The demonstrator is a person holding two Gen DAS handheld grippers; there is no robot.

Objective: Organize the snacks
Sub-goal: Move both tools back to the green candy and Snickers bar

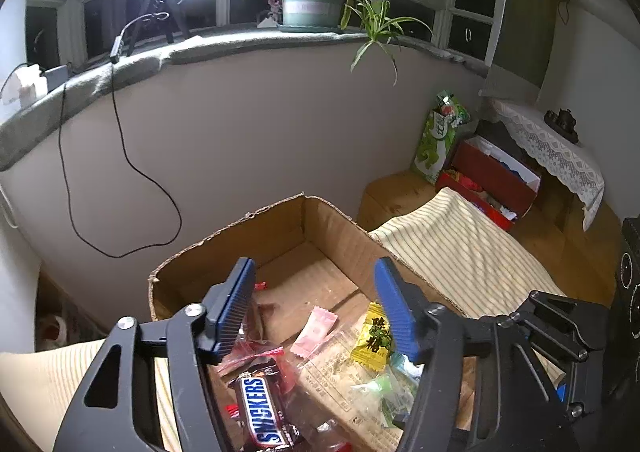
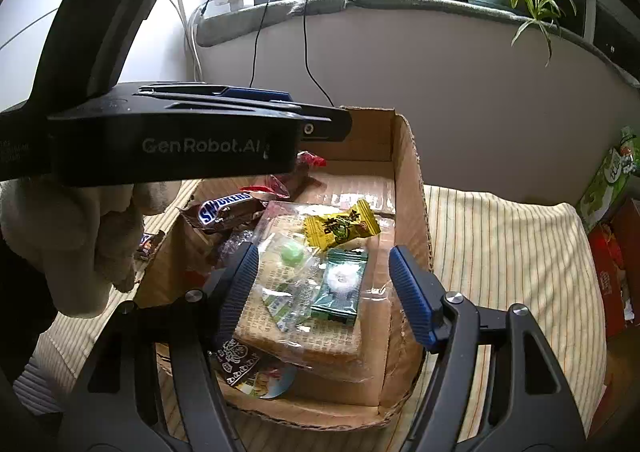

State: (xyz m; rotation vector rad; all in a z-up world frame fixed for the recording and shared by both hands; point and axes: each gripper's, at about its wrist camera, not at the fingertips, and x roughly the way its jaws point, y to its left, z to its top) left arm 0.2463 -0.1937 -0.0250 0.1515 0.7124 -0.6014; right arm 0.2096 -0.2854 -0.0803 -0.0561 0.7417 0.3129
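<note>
A cardboard box (image 1: 332,224) (image 2: 412,188) stands on a striped cloth and holds several snacks. In it lie a Snickers bar (image 1: 262,412) (image 2: 224,206), a yellow candy (image 1: 372,336) (image 2: 340,226), a pink candy (image 1: 314,330), a green sweet in clear wrap (image 2: 292,254), a teal packet (image 2: 340,284) and a large clear cracker pack (image 2: 316,336). My left gripper (image 1: 316,304) is open and empty above the box. My right gripper (image 2: 324,284) is open and empty above the teal packet. The left gripper's body (image 2: 172,144) shows at the box's left side.
A striped cloth (image 1: 460,248) (image 2: 500,252) covers the surface right of the box. A red box (image 1: 492,176) and a green bag (image 1: 436,140) stand at the far right. A wall with a window sill, a potted plant (image 1: 316,0) and hanging cables (image 1: 120,156) is behind.
</note>
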